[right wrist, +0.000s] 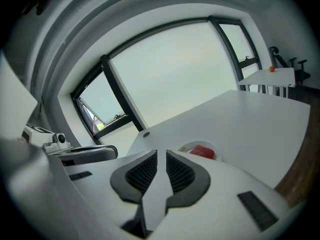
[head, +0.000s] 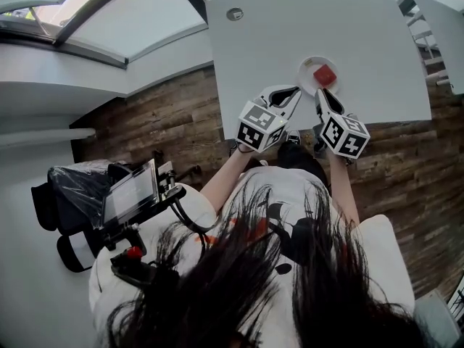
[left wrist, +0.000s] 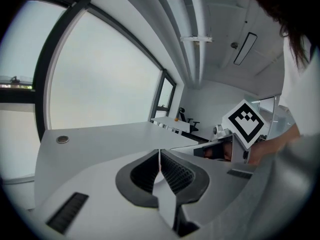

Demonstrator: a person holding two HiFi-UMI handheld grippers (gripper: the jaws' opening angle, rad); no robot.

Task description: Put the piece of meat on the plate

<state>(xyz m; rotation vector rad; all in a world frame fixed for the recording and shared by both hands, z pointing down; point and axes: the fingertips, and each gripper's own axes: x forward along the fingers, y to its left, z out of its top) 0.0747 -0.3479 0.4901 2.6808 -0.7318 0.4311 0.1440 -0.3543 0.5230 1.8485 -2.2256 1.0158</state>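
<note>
Red meat on white plate

Office with white desks, swivel chairs, tall windows

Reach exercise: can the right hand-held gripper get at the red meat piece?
Probably yes: nothing lies between the right hand-held gripper and the red meat piece on the white round plate.

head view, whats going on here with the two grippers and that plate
A person holds a gripper in each hand at the near edge of a white table. The red piece of meat already lies on the small white plate, just beyond the right gripper. Both the right gripper and the left gripper are shut with nothing between their jaws.
</note>
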